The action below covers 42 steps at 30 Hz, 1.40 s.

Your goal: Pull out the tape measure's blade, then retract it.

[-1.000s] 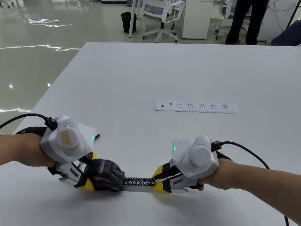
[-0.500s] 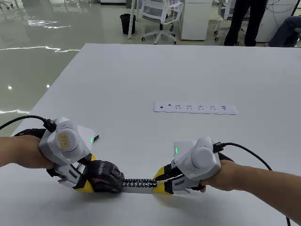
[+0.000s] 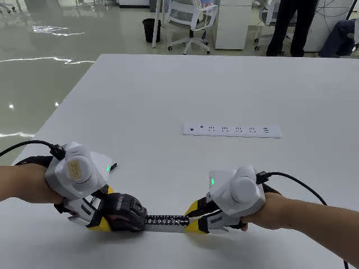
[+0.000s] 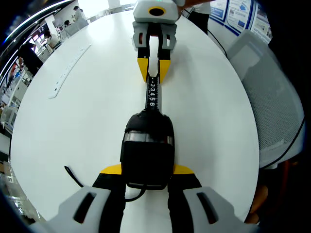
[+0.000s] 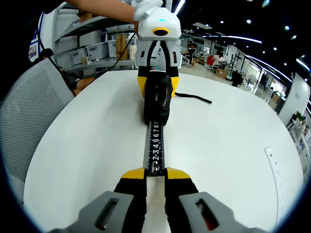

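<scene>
Jaws of our left gripper (image 4: 148, 170) clamp the tape measure's black case (image 4: 147, 145) at left, while those of our right gripper (image 5: 155, 174) pinch the blade (image 5: 155, 145) by its tip, partly drawn out rightward.

One tape measure (image 3: 124, 212) is counted, with one blade (image 3: 165, 221) drawn from it. Two grippers are counted, a left gripper (image 3: 104, 217) and a right gripper (image 3: 193, 219), each fitted with two yellow-tipped fingers (image 5: 132, 174) and one cable (image 3: 276, 174). One power strip (image 3: 231, 130) is counted on the one counter (image 3: 168, 84). Beyond it, one white chair (image 3: 188, 17), one black bin (image 3: 148, 25) and one standing person (image 3: 286, 25) are counted.
</scene>
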{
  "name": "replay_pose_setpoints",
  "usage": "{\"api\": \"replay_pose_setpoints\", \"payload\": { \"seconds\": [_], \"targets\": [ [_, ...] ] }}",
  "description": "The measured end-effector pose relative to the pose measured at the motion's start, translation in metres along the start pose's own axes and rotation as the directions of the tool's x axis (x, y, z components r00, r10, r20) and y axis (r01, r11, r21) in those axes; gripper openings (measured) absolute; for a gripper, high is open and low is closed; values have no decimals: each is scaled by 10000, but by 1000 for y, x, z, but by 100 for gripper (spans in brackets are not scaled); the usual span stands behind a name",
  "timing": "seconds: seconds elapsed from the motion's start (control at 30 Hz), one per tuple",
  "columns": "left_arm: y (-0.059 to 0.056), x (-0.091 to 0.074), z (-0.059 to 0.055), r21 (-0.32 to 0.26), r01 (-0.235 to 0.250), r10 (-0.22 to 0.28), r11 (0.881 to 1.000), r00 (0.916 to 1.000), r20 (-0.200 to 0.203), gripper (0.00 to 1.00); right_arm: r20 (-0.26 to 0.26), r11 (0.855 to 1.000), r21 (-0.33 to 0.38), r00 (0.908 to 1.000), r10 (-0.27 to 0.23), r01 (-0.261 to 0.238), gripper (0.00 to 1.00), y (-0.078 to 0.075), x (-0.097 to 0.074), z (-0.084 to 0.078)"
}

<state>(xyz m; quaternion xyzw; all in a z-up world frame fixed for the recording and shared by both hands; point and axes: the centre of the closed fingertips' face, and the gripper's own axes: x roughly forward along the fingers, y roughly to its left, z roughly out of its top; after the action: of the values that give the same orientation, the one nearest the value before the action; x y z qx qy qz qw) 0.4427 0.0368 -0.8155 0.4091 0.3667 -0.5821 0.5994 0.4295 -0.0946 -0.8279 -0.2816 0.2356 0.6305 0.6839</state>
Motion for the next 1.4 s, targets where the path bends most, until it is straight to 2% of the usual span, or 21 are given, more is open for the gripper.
{"api": "replay_pose_setpoints", "payload": {
  "seconds": [1.4],
  "targets": [
    [0,-1,2,14,-18,17,10000,10000,37,28,-89,9999,-63,9999,-80,80,12,-1,-11,-12]
  ]
}}
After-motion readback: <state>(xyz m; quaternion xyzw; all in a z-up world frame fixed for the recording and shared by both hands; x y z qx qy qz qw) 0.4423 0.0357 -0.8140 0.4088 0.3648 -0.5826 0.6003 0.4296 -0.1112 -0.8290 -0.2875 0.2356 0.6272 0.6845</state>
